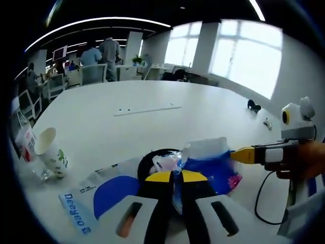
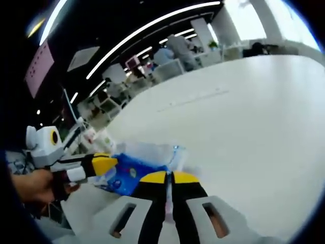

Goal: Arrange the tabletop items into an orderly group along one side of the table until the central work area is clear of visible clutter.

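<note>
Left gripper and right gripper both pinch the blue tissue pack; keep them clamped and lift it level toward the paper cup at the table edge.

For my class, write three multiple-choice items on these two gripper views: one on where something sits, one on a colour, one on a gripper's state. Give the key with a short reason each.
1. In the left gripper view, where is the paper cup relative to the blue plastic bag?
A. To its left, near the table edge
B. On top of it
C. Far behind it, by the windows

2. What colour are the tips of the left gripper?
A. Red
B. Yellow
C. Green

3. How does the right gripper stand?
A. Wide open over bare table
B. Shut on the blue plastic bag
C. Shut on the paper cup

Key: A, the cup stands at the view's left by the table edge; B, yellow pads cap the black jaws; B, the jaws meet on the bag's clear edge.
</note>
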The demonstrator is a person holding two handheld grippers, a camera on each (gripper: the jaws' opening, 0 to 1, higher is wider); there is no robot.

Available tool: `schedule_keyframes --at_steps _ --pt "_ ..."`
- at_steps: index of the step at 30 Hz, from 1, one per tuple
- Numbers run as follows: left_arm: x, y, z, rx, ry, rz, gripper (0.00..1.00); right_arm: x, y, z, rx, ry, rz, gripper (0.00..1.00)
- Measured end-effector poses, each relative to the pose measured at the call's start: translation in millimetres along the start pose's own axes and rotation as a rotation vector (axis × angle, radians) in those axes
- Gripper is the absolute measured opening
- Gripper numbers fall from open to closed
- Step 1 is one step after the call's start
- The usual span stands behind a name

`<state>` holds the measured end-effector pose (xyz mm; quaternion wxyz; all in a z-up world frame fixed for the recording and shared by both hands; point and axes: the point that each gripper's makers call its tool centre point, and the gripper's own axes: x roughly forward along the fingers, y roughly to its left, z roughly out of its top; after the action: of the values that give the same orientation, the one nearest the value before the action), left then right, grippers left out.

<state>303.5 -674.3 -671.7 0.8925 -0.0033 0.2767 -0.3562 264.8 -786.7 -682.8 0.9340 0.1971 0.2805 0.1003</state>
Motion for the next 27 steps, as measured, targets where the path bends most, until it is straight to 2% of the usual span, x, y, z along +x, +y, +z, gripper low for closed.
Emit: schedule_keyframes --at_steps 12,19,27 --pt "1.4 -24.1 -0.6 0.019 0.001 -0.034 0.01 -23.1 -13.1 -1.1 0.031 -0.017 -0.030 0.00" --pt "6.9 -50.3 -5.1 0.033 0.009 -0.078 0.01 -43.5 -31.9 -6.8 0.067 -0.036 -0.071 0.00" --pt "17.8 -87.1 -20.5 0.067 0.044 -0.152 0.01 -69.3 -58.9 -18.4 0.107 -0.044 -0.132 0.00"
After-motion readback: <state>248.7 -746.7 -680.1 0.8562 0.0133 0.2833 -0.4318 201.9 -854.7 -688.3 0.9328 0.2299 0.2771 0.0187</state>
